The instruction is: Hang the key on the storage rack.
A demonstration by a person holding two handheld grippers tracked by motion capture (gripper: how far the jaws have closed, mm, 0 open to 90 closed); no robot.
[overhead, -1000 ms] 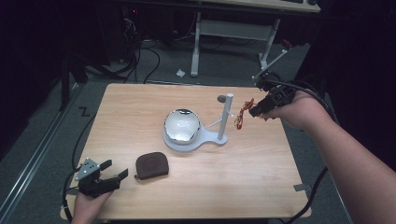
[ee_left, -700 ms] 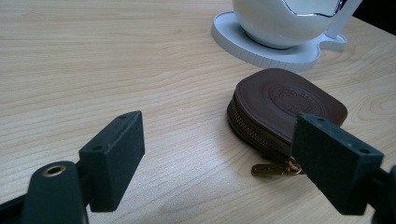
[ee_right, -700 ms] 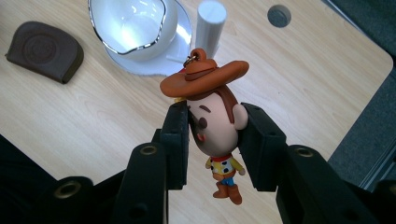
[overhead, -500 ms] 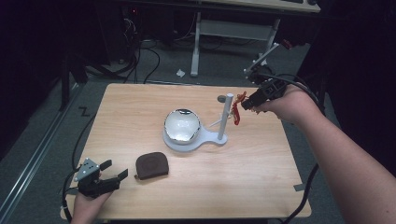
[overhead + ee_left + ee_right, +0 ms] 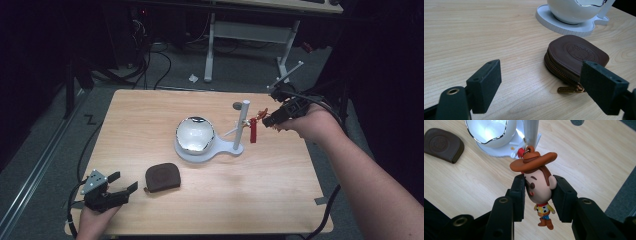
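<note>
The right hand-held gripper (image 5: pixel 268 120) is clamped on the head of a cowboy figure keychain (image 5: pixel 537 185), held above the counter (image 5: pixel 280 200) just beside the white post (image 5: pixel 241 125) of the stand (image 5: pixel 235 148). In the right gripper view the figure's hat top carries a small ring and a red tag (image 5: pixel 521 151), which sit right at the post; whether the ring is already over a peg cannot be told.

Judgement: the step in hand is hanging the keychain on the stand. To do it well, the grip on the head should stay firm and square, the ring should be brought level with the thin side arm (image 5: pixel 227 134) and slid along it, and the jaws should part only once the ring bears the weight. A push against the post risks shifting the light stand and the shiny bowl (image 5: pixel 195 134) on its base.

The left hand-held gripper (image 5: pixel 120 189) rests at the near left corner, jaws apart and holding nothing.

The high view gives the overall layout and the red strap (image 5: pixel 253 131) hanging free. The right gripper view alone gives the figure's face, the ring and the jaw contact. The left gripper view gives the brown zip pouch (image 5: pixel 574 56), its brass pull (image 5: pixel 567 89) facing the gripper, lying close to the stand's base.
</note>
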